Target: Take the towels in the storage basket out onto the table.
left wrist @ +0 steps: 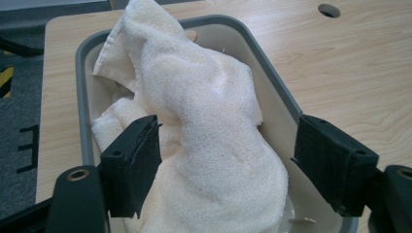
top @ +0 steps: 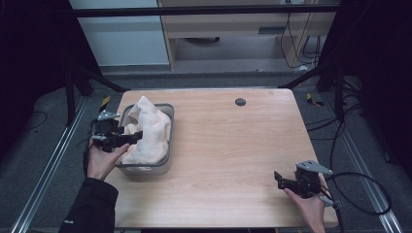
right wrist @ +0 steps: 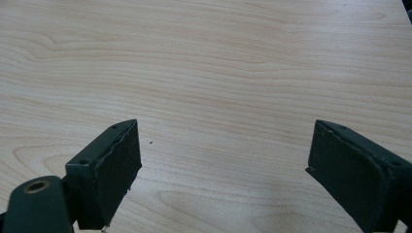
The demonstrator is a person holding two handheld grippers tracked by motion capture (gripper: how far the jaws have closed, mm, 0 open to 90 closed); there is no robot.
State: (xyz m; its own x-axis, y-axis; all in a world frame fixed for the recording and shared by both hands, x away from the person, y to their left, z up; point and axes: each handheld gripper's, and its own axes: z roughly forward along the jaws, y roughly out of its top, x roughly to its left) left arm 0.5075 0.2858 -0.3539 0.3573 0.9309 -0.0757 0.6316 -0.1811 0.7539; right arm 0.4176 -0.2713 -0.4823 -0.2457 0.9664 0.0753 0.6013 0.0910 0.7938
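The left gripper (top: 127,138) is hovering at the left of the high view with its jaws spread wide, straddling the towel (top: 148,133) that is lying heaped in the grey tub (top: 169,110) near the worktop's (top: 233,145) left edge. In the left gripper view the towel (left wrist: 209,145) is filling the space between the two pads, one pad just beside its left fold, the other standing over the tub's (left wrist: 272,82) right wall, apart from the cloth.

The step in hand looks like taking hold of the towel. To do it well, the gripper should be sinking lower into the thick middle fold, so that both pads are closing on cloth and not on the tub's rim; the right-hand pad needs to be coming inside the wall first. A deep bite on a bunched ridge will probably hold better than a pinch on a loose edge.

The right gripper (top: 286,183) is resting idle at the lower right of the high view, jaws open over bare worktop (right wrist: 218,73), holding nothing.
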